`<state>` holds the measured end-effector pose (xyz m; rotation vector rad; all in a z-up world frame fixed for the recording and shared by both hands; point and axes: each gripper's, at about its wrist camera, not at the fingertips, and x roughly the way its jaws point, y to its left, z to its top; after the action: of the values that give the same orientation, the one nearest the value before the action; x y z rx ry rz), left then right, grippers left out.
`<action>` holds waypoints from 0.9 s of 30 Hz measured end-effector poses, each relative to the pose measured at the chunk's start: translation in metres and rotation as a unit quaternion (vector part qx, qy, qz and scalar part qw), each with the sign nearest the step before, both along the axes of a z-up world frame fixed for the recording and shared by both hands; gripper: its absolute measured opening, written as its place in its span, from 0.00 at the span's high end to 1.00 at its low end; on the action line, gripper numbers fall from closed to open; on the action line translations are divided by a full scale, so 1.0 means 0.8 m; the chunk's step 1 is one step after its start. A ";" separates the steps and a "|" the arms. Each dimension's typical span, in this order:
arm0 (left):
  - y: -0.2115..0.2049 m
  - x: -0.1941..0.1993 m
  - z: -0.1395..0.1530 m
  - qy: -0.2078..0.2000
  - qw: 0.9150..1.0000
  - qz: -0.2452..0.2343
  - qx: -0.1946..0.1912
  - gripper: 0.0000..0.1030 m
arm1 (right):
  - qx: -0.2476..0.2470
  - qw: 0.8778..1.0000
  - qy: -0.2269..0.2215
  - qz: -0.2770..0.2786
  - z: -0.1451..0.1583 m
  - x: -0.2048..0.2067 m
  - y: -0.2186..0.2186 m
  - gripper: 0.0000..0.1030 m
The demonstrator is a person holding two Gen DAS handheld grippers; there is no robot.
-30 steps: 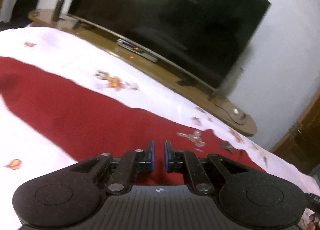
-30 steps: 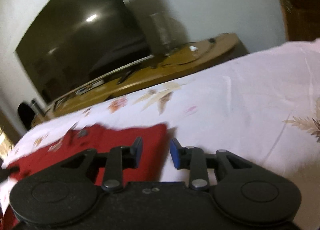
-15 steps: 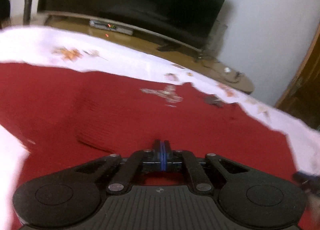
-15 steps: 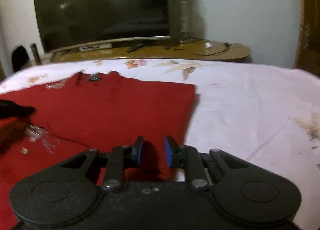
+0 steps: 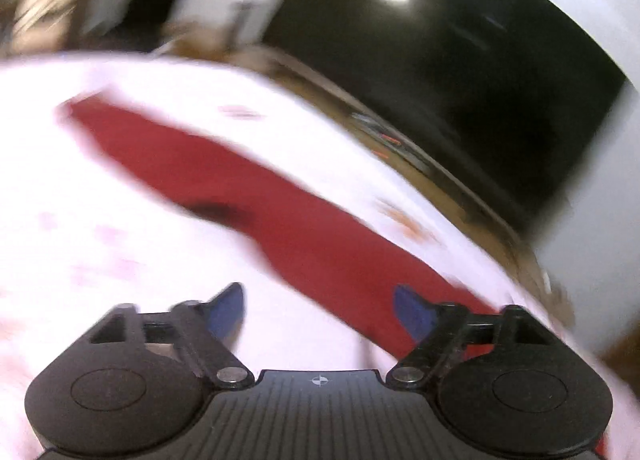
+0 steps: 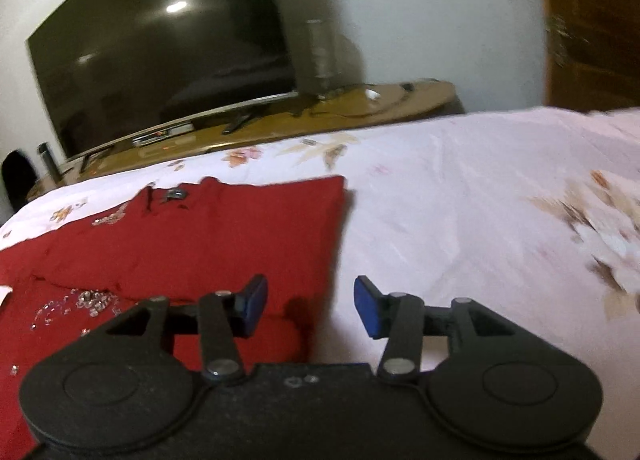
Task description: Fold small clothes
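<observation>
A red garment (image 6: pixel 200 236) with sequin trim lies folded on the white floral bedsheet (image 6: pixel 460 199). In the blurred left wrist view it shows as a long red band (image 5: pixel 280 211) running from upper left to lower right. My left gripper (image 5: pixel 320 308) is open and empty above the sheet, its right finger over the red cloth's edge. My right gripper (image 6: pixel 310 308) is open and empty over the garment's near right corner, its left finger above the red cloth, its right finger above the sheet.
A large dark television (image 6: pixel 160 59) stands on a wooden console (image 6: pixel 320 115) beyond the bed's far edge. A wooden door (image 6: pixel 592 19) is at the right. The bedsheet stretches to the right of the garment.
Both grippers have opened. The left one was shut over the red cloth half a second ago; it has swung left and the view is blurred. The right gripper has widened its jaws.
</observation>
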<state>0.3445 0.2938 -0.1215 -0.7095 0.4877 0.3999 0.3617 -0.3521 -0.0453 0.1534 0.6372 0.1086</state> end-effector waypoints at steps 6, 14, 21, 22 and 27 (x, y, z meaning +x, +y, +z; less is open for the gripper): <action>0.135 -0.036 -0.038 -0.056 0.982 0.110 -0.140 0.61 | 0.037 0.996 0.021 -0.074 0.000 -0.031 -0.002 0.55; 0.193 -0.036 -0.048 -0.078 0.974 0.124 -0.174 0.61 | 0.026 0.998 0.019 -0.054 0.010 -0.032 0.068 0.55; 0.218 -0.018 -0.055 -0.079 0.978 0.113 -0.157 0.63 | 0.021 0.999 0.007 -0.037 0.025 -0.024 0.112 0.55; 0.222 -0.017 -0.054 -0.073 0.980 0.108 -0.150 0.66 | 0.020 0.999 0.007 -0.036 0.024 -0.024 0.116 0.55; 0.245 -0.021 -0.055 -0.053 0.984 0.096 -0.137 0.93 | 0.020 0.999 0.018 -0.041 0.018 -0.025 0.124 0.55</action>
<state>0.3279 0.4895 -0.1652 -1.0447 0.3777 0.4775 0.3417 -0.2529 -0.0311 0.2195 0.6630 0.0387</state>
